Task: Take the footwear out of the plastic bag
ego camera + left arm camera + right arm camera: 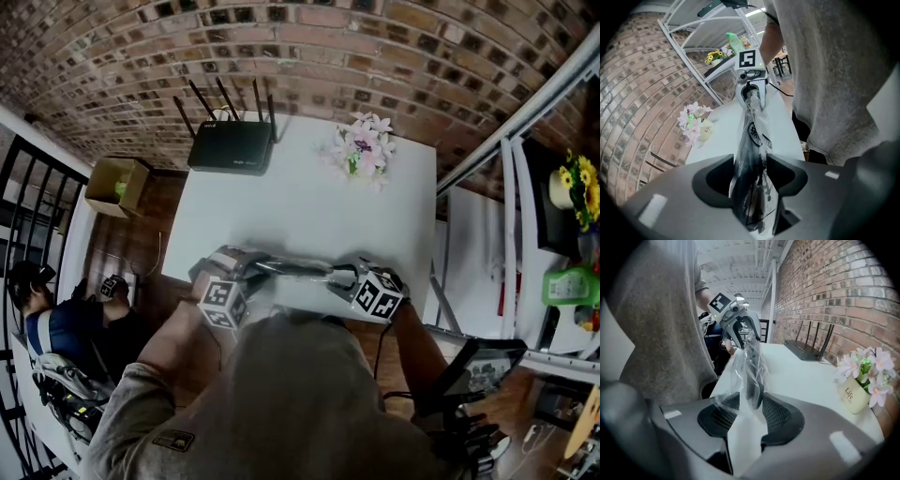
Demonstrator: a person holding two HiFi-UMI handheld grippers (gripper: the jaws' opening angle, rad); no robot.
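Above the white bench (pixel 309 206), left tool (pixel 749 171) and right tool (pixel 743 411) each clench the clear plastic bag (pixel 753 133); dark footwear (pixel 746 161) inside is barely discernible.

Soft, even indoor light comes from a ceiling strip light (pixel 753 12). The white table (pixel 309 206) looks bright, with faint shadows. The clear plastic bag (pixel 749 366) catches pale glare. Fisheye distortion bends the brick wall (pixel 281 47). In the gripper views, corners go black and the close foreground blurs.
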